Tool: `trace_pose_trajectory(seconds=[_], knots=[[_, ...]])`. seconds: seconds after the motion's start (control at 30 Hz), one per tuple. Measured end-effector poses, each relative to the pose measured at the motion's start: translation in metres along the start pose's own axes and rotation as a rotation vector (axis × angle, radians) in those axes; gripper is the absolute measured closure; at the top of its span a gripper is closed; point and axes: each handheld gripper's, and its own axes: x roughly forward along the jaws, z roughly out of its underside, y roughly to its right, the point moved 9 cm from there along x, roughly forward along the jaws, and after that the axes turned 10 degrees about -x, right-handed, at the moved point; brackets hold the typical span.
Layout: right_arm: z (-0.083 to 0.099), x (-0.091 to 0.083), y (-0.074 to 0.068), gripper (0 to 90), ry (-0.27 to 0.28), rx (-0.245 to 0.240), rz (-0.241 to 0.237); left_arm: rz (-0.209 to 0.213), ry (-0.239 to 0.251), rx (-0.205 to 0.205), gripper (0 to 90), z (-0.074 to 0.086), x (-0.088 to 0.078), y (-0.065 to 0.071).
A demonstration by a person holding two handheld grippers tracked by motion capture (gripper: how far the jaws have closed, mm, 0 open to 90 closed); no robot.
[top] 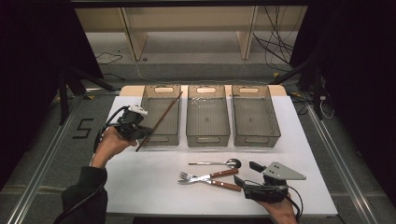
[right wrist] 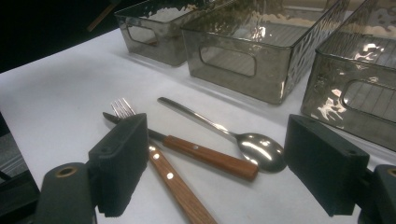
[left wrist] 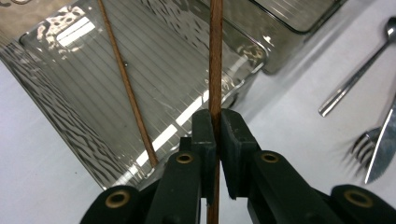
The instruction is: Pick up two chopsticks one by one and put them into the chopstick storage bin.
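Observation:
My left gripper (top: 147, 133) (left wrist: 215, 116) is shut on a thin brown chopstick (top: 163, 116) (left wrist: 215, 56), which slants up over the left clear bin (top: 144, 111) (left wrist: 56, 107). A second chopstick (left wrist: 123, 79) lies inside that bin. At the table's front right, my right gripper (top: 246, 173) (right wrist: 219, 140) stands open and holds nothing. Just beyond its jaws lie a wooden-handled fork (top: 227, 185) (right wrist: 173, 183), a wooden-handled knife (top: 224, 172) (right wrist: 210, 158) crossing it, and a steel spoon (top: 219, 163) (right wrist: 252, 147).
A middle bin (top: 208, 138) (right wrist: 233, 60) and a right bin (top: 257, 140) (right wrist: 359, 98) stand beside the left one along the back of the white table (top: 149, 182). Black stands and cables sit on the floor around the table.

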Motion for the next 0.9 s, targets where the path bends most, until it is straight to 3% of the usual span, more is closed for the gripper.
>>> trace_pose_trajectory(seconds=[0.47,0.9], knots=[[0.000,0.000,0.000,23.1,-0.001,0.005,-0.001,-0.037,0.061,-0.073,84.0,-0.033,-0.005,-0.024],[0.000,0.000,0.000,23.1,0.002,0.003,-0.003,-0.075,0.087,-0.112,84.0,-0.052,0.004,-0.042]])
